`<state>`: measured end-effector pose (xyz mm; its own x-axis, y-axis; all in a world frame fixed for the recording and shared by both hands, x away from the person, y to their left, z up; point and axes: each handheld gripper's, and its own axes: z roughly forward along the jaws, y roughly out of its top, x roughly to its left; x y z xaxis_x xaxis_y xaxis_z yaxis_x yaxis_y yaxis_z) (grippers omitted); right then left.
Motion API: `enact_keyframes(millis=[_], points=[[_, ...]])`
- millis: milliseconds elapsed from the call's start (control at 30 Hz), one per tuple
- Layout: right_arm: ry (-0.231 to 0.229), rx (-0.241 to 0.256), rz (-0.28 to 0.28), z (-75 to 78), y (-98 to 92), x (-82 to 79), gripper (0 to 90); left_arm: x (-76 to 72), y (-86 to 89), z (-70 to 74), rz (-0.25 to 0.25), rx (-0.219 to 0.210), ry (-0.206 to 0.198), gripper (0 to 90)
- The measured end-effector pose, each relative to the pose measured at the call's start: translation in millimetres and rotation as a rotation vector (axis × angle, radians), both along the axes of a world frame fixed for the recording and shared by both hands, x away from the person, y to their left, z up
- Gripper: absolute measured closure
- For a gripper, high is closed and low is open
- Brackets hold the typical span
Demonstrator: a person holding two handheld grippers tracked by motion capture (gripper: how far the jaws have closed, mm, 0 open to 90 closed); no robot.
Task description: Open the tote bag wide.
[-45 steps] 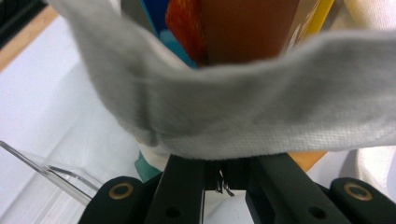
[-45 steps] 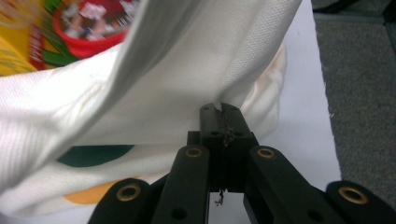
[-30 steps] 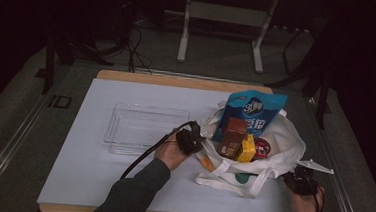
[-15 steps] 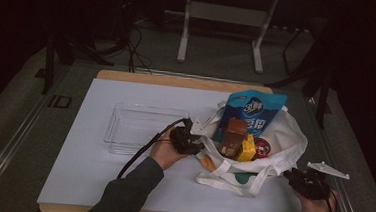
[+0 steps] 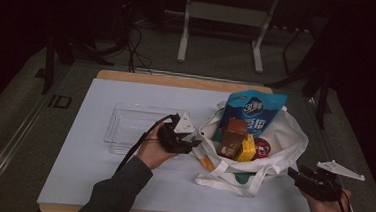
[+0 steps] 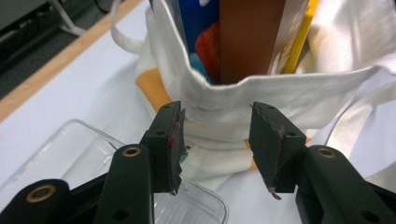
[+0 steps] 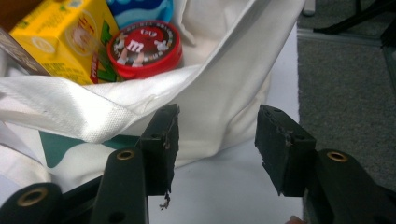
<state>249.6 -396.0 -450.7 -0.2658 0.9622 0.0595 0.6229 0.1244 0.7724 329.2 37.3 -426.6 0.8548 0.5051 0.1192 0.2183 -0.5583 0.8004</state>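
High view: the left tool is held at the left rim of the white bag, which lies right of centre on the tabletop; against the frame half a second earlier it is seen slightly closer to the bag mouth. The right tool is seen off the bag's right corner, little moved since then. A clear tray lies just left of the left tool.

Left gripper view: the jaws are held apart, with the bag's hem just beyond and between them; a brown box stands inside.

Right gripper view: the jaws are held apart, nothing gripped, near the bag's side. A yellow carton and a red tin are seen inside.
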Motion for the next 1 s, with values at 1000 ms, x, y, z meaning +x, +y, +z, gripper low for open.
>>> enact_keyframes(millis=[1000], points=[[-0.137,0.000,0.014,58.3,-9.5,68.4,50.9,42.9,-39.5,26.8,0.051,-0.004,-0.024,59.7]])
